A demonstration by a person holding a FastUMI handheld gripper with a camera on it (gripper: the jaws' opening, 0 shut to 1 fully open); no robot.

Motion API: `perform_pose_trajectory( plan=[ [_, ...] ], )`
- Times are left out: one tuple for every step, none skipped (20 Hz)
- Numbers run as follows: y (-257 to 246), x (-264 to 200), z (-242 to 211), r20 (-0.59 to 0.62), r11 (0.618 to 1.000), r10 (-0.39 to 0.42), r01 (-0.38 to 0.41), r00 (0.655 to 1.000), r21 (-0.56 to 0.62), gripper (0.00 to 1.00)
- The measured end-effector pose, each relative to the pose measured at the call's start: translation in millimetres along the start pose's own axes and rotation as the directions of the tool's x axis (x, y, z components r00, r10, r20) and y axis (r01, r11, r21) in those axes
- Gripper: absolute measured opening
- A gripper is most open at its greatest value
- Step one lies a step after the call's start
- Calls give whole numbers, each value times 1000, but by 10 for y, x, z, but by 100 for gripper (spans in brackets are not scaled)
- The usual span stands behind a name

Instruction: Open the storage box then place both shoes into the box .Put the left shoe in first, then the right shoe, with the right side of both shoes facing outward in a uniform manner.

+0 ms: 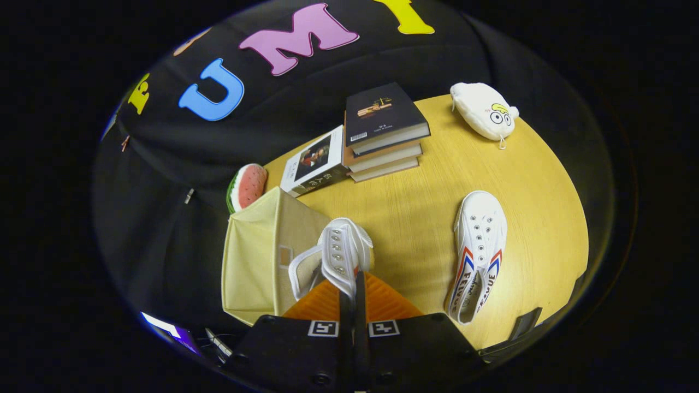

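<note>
Gripper view. The gripper [349,297] is seen with its fingers brought together on the upper edge of one white shoe [338,254], which is held clear of the worktop [415,218], just ahead of the fingers and tilted on its side. The storage box [262,256], a pale fabric cube, is placed just beside the held shoe at the worktop's near left corner; whether it is open cannot be told. The second shoe [478,256] is laid flat toward the right edge, well apart from the gripper. A risk is judged: the thin grip on soft canvas may slip or let the shoe swing, so that the wrong side is turned outward, or the box wall is snagged and pushed off the edge.
</note>
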State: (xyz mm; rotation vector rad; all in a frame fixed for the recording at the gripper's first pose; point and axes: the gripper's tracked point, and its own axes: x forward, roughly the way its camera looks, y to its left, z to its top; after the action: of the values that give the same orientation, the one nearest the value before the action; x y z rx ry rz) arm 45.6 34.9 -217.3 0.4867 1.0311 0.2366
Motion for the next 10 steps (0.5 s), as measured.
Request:
perform_pose_trajectory(
  plan=[
    [89,-73,58,15,1000,16,-16,1000,11,5],
    [183,-126,104,25,999,31,-31,999,13,5],
    [290,-187,174,45,999,44,-45,998,12,5],
    [404,-239,226,59,998,58,-58,997,5,6],
    [523,-286,282,77,997,73,-73,994,0,5],
    [642,-313,328,93,996,89,-89,992,-4,5],
    [762,-334,358,100,995,104,-104,990,-3,5],
    [873,-349,366,100,993,116,-117,988,2,5],
    [1002,-349,377,103,991,129,-130,986,7,5],
    [1117,-337,379,107,990,141,-142,984,4,5]
  ],
)
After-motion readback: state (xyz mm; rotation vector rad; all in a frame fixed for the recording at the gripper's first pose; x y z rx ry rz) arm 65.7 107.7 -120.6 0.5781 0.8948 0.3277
